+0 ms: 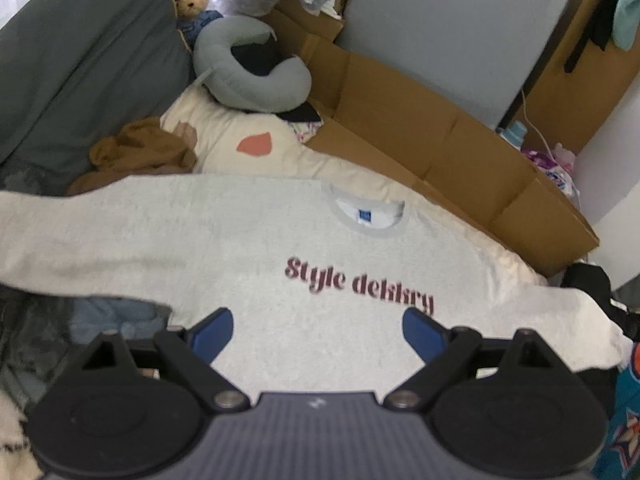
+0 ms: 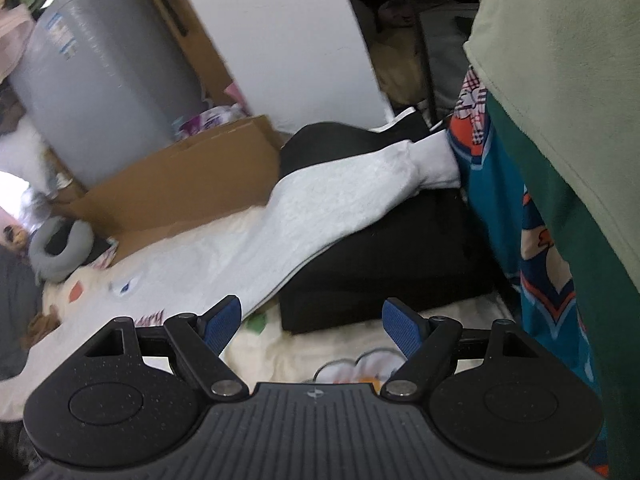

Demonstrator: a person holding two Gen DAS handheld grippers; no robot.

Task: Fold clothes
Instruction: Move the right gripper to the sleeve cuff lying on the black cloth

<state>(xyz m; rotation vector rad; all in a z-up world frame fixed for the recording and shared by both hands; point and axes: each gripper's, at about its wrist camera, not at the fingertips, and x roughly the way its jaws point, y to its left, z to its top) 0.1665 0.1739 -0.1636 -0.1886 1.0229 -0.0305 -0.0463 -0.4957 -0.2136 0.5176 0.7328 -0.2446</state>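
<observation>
The left gripper [image 1: 318, 330] is up close, with its blue pads [image 1: 214, 330] wide apart and nothing between them. It hangs over a white sweatshirt [image 1: 248, 240]. The sweatshirt lies flat, front up, on a cream blanket [image 1: 320, 160]. Dark red words [image 1: 358, 286] run across its chest, and its neck [image 1: 368, 216] points away. One sleeve goes off to the left. Past the neck sits a brown cloth [image 1: 140, 152], then a grey ring pillow [image 1: 248, 68] and a teddy [image 1: 194, 0]. A cardboard box [image 1: 420, 128] lies flat on the right, with a grey cabinet [image 1: 448, 32] behind it.

The right gripper [image 2: 312, 322] is open too, and its pads [image 2: 224, 320] hold nothing. Below it is the blanket [image 2: 288, 352]. Just ahead is a black cushion [image 2: 384, 272]. The other sleeve [image 2: 340, 200] lies up over the cushion, and its cuff touches a blue patterned cloth [image 2: 496, 208]. A green cloth [image 2: 560, 92] hangs on the right. Far back stands a white wall [image 2: 288, 40].
</observation>
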